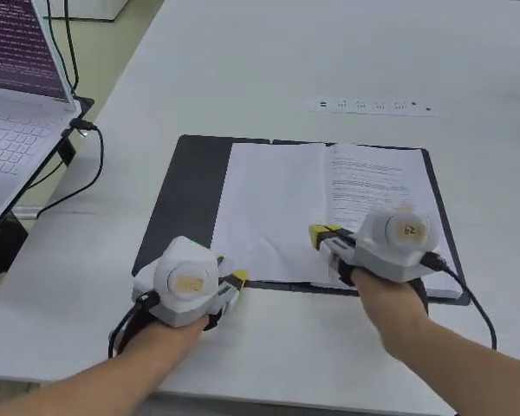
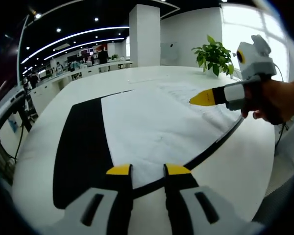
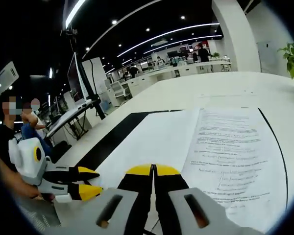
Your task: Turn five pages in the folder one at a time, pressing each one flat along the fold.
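A black folder (image 1: 189, 195) lies open on the white table, with a blank white page (image 1: 269, 208) on its left side and a printed page (image 1: 373, 182) on its right. My right gripper (image 1: 319, 234) is shut, its yellow tips resting on the paper near the fold by the folder's front edge; in the right gripper view (image 3: 153, 170) the jaws meet with nothing between them. My left gripper (image 1: 237, 278) sits at the folder's front edge, just off the blank page. Its jaws stand open in the left gripper view (image 2: 148, 171), with nothing held.
A laptop (image 1: 17, 95) with trailing cables (image 1: 94, 165) stands at the far left. A flat white strip (image 1: 377, 106) lies on the table beyond the folder. A potted plant (image 2: 215, 56) stands far back. The table's front edge runs just under my hands.
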{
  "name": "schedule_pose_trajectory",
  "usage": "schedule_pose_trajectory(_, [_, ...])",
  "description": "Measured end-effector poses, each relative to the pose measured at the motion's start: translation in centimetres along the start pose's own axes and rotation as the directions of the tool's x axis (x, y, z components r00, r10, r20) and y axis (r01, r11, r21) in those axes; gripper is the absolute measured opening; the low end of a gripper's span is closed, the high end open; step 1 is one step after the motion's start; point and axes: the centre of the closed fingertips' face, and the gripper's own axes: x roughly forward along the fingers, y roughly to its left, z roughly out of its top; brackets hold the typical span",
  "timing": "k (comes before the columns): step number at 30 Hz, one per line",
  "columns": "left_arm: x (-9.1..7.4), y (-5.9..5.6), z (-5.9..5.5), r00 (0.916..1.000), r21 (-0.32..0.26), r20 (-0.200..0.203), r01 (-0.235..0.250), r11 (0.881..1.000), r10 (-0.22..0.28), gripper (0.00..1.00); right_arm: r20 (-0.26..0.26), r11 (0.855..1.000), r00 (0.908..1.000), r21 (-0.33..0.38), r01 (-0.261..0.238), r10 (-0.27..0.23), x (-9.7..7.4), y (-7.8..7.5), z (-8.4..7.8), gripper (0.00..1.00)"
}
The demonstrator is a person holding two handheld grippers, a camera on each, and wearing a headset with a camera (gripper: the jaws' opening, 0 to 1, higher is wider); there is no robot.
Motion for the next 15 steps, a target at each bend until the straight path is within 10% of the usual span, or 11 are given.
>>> schedule_pose_trajectory(15, [0.1, 0.0, 0.0, 0.9987, -0.01, 0.05, -0.013, 1.0, 0.013, 0.24, -0.007, 0.995, 0.9998, 0.099, 0.019, -0.019, 3.7, -4.5, 2.0, 0.0])
